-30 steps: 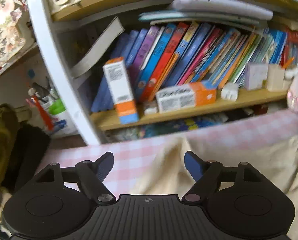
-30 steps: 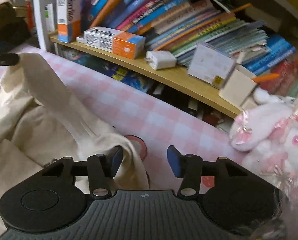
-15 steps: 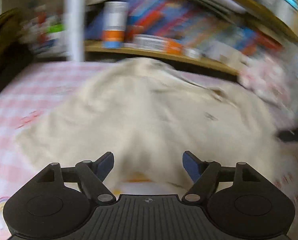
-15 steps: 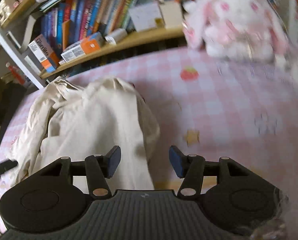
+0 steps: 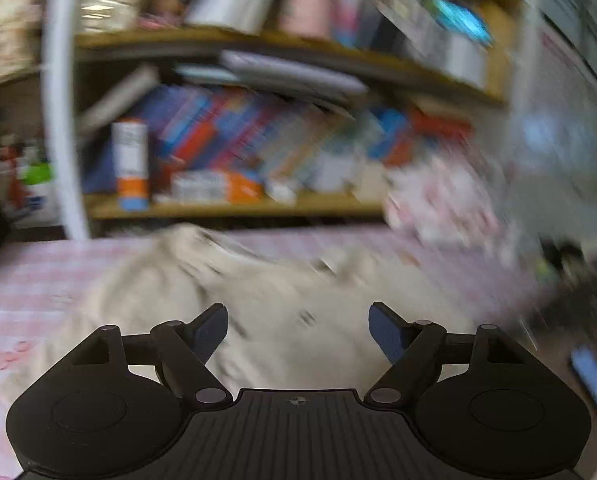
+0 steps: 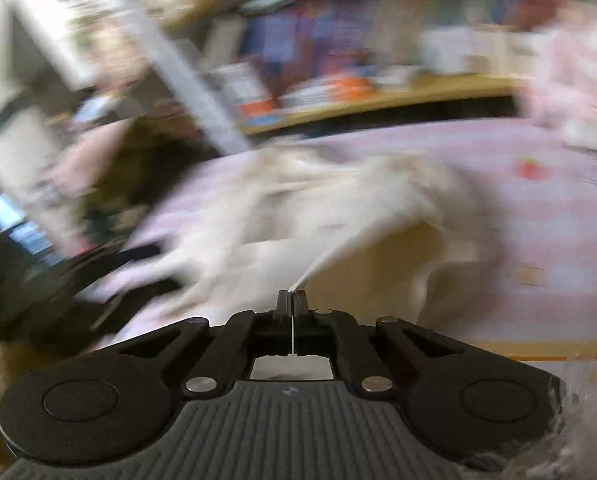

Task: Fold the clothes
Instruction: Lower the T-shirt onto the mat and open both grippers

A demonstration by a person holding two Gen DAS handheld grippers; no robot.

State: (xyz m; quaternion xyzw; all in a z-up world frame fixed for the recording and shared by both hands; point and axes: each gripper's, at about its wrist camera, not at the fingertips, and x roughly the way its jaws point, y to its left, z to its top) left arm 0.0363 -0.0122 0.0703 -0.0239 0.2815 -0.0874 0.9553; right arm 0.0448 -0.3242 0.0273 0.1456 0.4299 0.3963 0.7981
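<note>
Right wrist view showed our right gripper (image 6: 291, 300), open a moment before, now pinching the cream garment's (image 6: 398, 200) edge, probably starting a fold, while our left gripper (image 5: 298, 324) stayed open.

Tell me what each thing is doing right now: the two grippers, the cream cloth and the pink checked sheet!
Left gripper: open, holding nothing, above the cloth.
Right gripper: shut, pinching a thin edge of the cloth.
Cream cloth: crumpled, not folded yet, one edge lifted by the right gripper.
Pink checked sheet: spread flat under the cloth.
Books: leaning on the shelf, too blurry to say more.
</note>
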